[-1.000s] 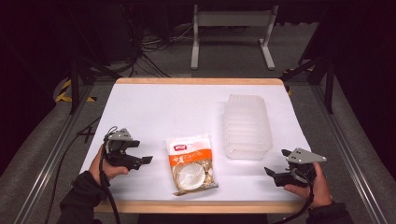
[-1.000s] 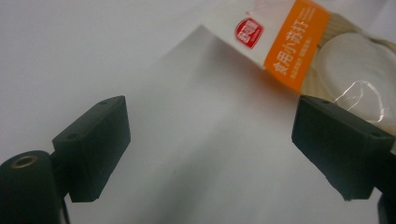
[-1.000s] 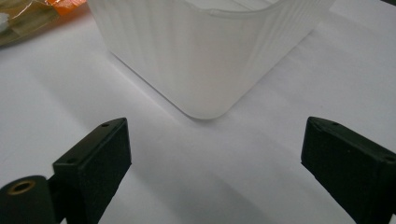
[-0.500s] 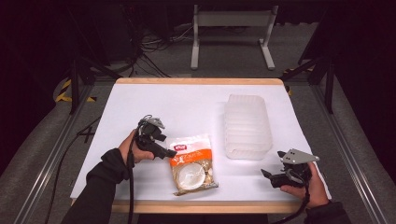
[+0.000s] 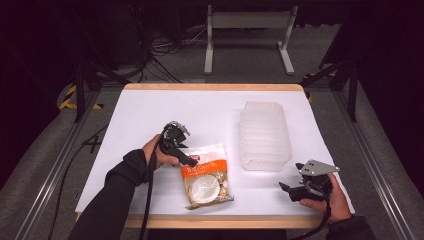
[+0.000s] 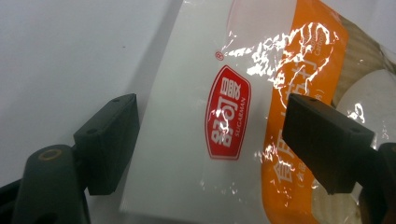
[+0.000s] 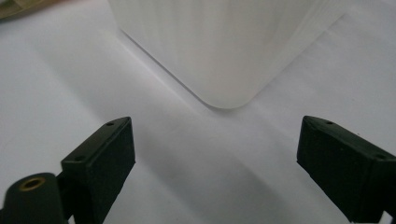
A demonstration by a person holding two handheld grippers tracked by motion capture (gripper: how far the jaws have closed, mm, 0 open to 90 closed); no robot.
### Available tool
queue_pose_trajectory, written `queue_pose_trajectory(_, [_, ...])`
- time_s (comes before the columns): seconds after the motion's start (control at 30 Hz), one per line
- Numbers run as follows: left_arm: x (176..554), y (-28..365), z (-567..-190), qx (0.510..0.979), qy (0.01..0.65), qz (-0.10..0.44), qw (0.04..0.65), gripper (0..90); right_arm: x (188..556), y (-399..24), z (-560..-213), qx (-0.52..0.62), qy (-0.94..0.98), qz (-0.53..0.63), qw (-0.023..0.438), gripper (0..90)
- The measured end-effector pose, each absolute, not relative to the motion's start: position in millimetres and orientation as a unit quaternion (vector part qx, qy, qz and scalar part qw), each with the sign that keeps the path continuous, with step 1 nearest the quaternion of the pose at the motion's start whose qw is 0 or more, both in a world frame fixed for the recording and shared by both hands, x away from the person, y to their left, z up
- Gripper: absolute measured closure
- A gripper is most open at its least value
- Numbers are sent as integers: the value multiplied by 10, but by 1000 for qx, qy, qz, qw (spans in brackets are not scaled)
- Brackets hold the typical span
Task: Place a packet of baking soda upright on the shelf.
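A clear snack bag (image 5: 206,175) with a white top, a red logo and an orange band lies flat near the table's front middle. My left gripper (image 5: 188,160) sits at the bag's upper left corner. In the left gripper view the bag (image 6: 224,116) lies under and between the jaws. That gripper (image 6: 212,140) is open; its jaws have just been closing a little and the pads do not press on the bag. My right gripper (image 5: 286,188) rests at the front right, open with nothing in it. In its own view this gripper (image 7: 217,158) faces a corner of the plastic container (image 7: 224,46).
A translucent ribbed plastic container (image 5: 264,134) stands upside down right of the middle on the white table (image 5: 150,115). Metal rails run along both sides of the table. A metal stand and cables are on the floor beyond the far edge.
My left gripper has moved right from the table's left side to the bag's top corner. The right gripper has stayed in place.
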State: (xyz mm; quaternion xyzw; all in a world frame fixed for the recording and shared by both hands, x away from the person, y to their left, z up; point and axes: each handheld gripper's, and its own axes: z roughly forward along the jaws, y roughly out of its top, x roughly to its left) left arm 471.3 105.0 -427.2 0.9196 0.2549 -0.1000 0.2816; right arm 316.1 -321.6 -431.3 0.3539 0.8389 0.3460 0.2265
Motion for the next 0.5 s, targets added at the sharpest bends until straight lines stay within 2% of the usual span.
queue_pose_trajectory(0.07, [4731, 1022, -4265, 919, 245, -115, 286, 243, 3164, -3222, -4314, 355, 838, 346, 227, 120])
queue_pose_trajectory(0.2, [4721, 942, -4241, 931, 226, -112, 264, 263, 3158, -3231, -4316, 354, 839, 346, 226, 125])
queue_pose_trajectory(0.23, [4722, 936, -4237, 932, 226, -112, 262, 329, 3152, -3237, -4314, 355, 838, 346, 230, 130])
queue_pose_trajectory(0.3, [4716, 927, -4235, 933, 219, -119, 259, 359, 3150, -3238, -4311, 357, 836, 347, 232, 132])
queue_pose_trajectory(0.4, [4715, 921, -4230, 935, 216, -120, 256, 454, 3147, -3238, -4299, 358, 834, 349, 236, 134])
queue_pose_trajectory(0.47, [4732, 926, -4243, 931, 223, -124, 262, 457, 3150, -3239, -4301, 358, 834, 347, 236, 134])
queue_pose_trajectory(0.5, [4743, 927, -4244, 928, 231, -121, 266, 417, 3153, -3239, -4304, 360, 834, 346, 235, 134])
